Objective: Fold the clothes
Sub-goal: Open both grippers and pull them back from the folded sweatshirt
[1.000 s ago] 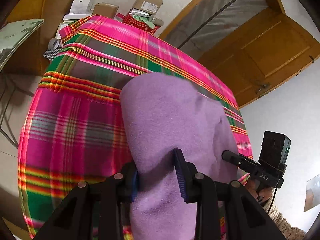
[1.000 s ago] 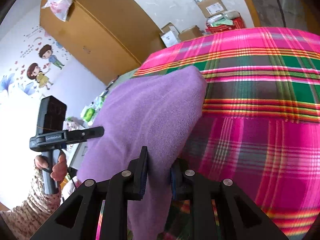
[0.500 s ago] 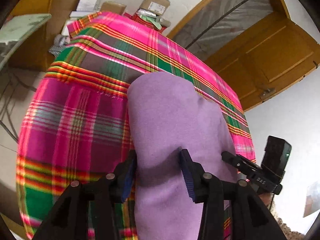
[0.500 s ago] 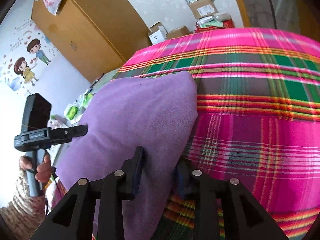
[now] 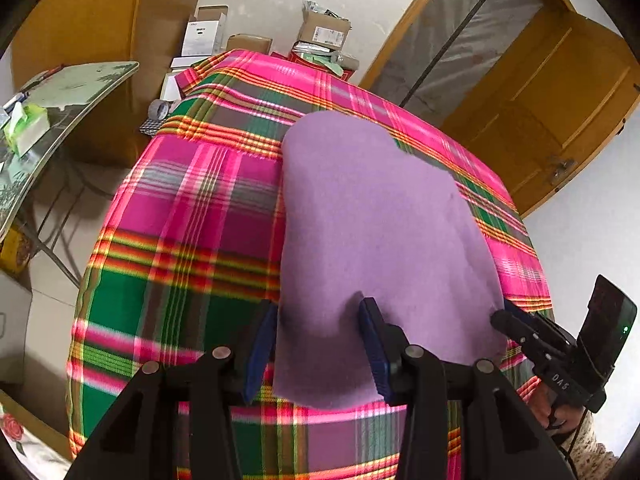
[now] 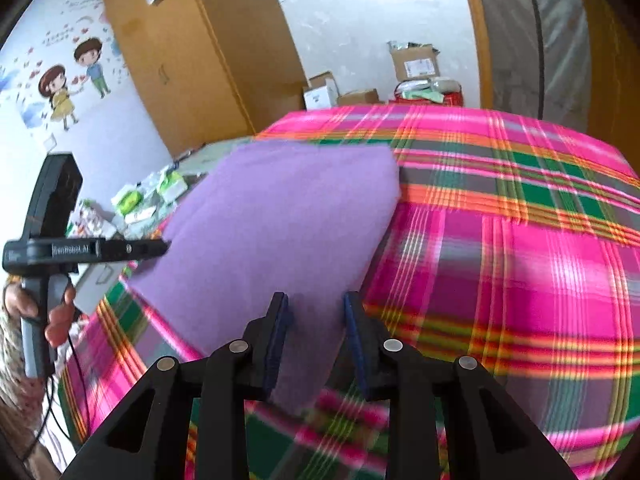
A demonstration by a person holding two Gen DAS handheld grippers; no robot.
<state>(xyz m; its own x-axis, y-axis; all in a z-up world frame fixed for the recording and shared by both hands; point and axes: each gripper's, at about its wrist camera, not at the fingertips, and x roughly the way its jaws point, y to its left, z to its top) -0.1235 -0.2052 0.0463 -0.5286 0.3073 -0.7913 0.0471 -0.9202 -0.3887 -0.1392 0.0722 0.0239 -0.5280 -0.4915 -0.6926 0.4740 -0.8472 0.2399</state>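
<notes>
Ahead of both tongs on the pink-and-green plaid bedspread, the folded lilac fleece garment now lies flat, released, since the left gripper and right gripper have opened, so this fold looks finished.

Plaid cloth lies bare left of purple garment, and bare right of it in right view. Boxes crowd far edge. Cluttered side table flanks left side.
</notes>
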